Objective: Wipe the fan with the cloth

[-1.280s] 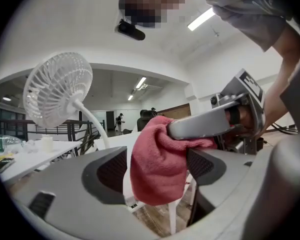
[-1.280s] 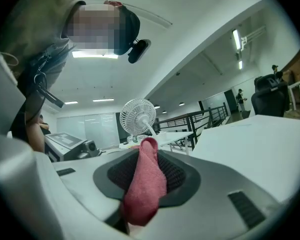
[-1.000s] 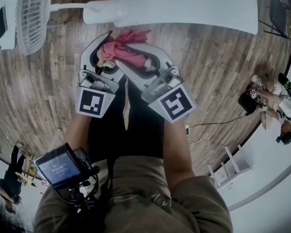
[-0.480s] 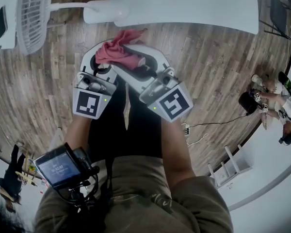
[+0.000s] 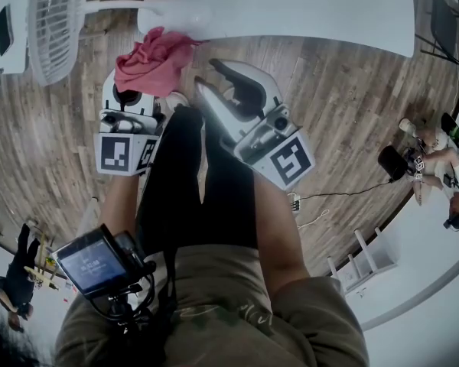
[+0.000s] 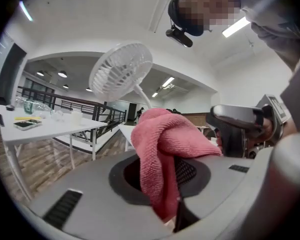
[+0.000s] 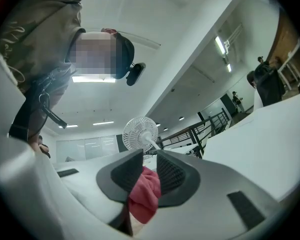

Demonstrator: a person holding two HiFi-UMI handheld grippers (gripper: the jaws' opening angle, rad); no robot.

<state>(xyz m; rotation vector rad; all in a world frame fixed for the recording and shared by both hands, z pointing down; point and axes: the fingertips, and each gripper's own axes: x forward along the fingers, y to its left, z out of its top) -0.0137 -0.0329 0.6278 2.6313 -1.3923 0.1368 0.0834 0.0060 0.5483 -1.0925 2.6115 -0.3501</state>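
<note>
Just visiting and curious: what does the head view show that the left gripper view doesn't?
Only the head view: the screen at the person's chest and a black cable on the floor. Only the left gripper view: ceiling lights and a railing. Both: the white fan and the pink cloth, pinched in the left gripper, whose jaws have just been closing.

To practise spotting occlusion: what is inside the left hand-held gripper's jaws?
A pink terry cloth is clamped in the left hand-held gripper, whose jaws just closed on it, spilling above them. In that gripper's view it hides the white caged fan's lower stem.
</note>
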